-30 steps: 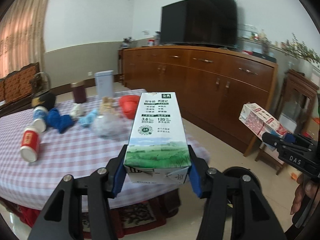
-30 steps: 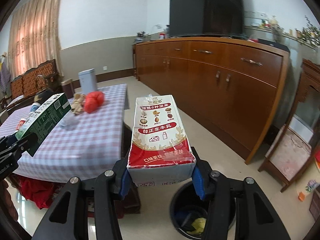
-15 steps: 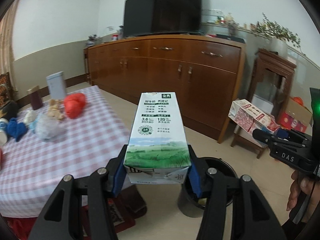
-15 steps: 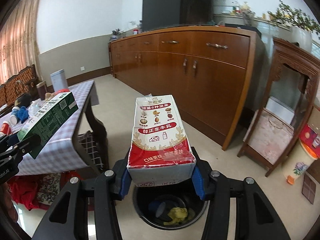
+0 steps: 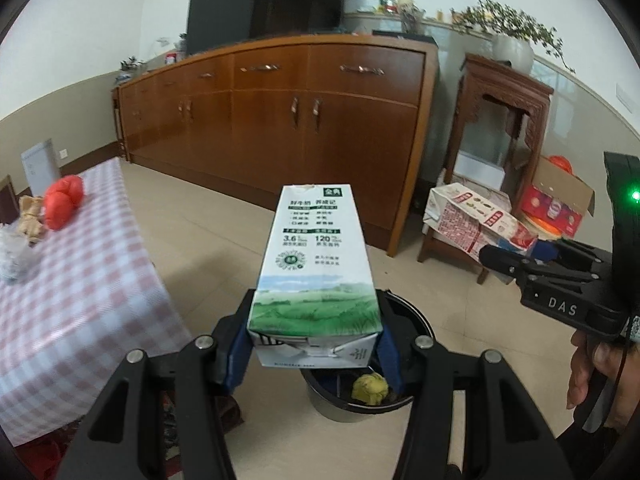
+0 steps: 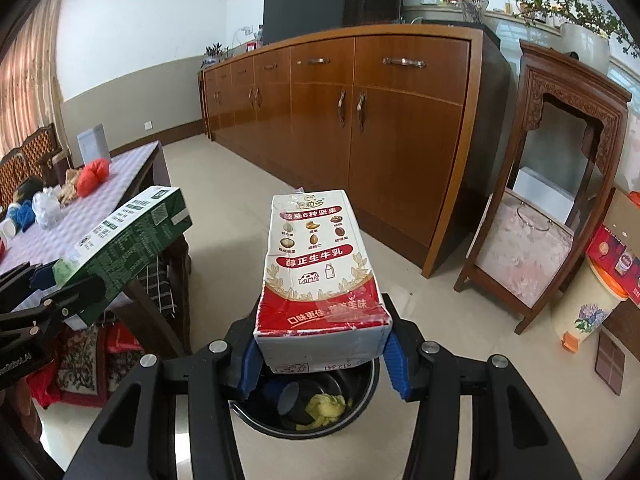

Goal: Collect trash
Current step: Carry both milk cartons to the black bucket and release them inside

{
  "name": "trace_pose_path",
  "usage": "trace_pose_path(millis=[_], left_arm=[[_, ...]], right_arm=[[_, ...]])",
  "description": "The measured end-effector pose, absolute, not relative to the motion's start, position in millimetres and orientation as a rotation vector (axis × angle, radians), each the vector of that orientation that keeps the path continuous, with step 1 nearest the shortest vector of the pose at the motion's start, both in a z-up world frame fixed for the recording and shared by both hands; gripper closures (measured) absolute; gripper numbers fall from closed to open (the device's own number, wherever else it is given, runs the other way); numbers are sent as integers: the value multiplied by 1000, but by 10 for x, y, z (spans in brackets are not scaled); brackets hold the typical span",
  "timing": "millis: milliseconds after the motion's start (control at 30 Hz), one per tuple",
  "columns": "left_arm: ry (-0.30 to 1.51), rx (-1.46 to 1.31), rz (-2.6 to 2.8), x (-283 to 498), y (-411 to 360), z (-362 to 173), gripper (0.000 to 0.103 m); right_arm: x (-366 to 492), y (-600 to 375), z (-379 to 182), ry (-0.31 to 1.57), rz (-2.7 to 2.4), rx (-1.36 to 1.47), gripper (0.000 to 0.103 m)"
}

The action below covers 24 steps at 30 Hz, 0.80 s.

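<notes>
The green milk box (image 5: pixel 316 264) sits pinched between the blue pads of the left tongs (image 5: pixel 314 344), and the red milk box (image 6: pixel 320 276) is pinched the same way in the right tongs (image 6: pixel 322 356). Both tongs are about half spread, pressing on their boxes. The black bin (image 6: pixel 352 412) lies just below and ahead of both. The step looks like carrying trash to the bin. Next, each pair of tongs likely needs to spread over the bin's mouth.
</notes>
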<state>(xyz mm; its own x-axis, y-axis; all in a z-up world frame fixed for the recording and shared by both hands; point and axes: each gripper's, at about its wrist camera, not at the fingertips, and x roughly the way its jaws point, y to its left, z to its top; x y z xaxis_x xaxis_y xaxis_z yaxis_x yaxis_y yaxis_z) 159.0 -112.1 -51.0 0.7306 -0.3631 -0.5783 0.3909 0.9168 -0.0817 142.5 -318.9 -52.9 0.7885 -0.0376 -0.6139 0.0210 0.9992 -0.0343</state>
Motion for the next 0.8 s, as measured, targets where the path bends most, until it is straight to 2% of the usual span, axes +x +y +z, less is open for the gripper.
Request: trace_pose_path(millis=[500,567,600,633,667,700,800], left_arm=[[785,100,-535,1886,-1570,-1160,48],[802,92,-557,1941,-1595,-1248,45],[819,83,-569,1975,-1597,-1299,44],[839,72,-564,2013,-1575,-1357,27],[848,69,-536,2036,-1552,-1404,10],[841,67,-497,2036,-1502,-1431,6],[845,73,-440,2001,-1399,-1462,4]], right_arm=[[1722,-3355,-1350,827,62,-108,50],[1799,-3370,-1470,858,92,-116,49],[1849,-3357,-1582,880,115,-139,43],[1917,-3351,-1742,921,106,-174,31],[1945,-3356,-1847,949,98,-188,4],[1953,-3374,-1952,974,89,-198,0],[1920,-3410,-2011,982,48,-186,0]])
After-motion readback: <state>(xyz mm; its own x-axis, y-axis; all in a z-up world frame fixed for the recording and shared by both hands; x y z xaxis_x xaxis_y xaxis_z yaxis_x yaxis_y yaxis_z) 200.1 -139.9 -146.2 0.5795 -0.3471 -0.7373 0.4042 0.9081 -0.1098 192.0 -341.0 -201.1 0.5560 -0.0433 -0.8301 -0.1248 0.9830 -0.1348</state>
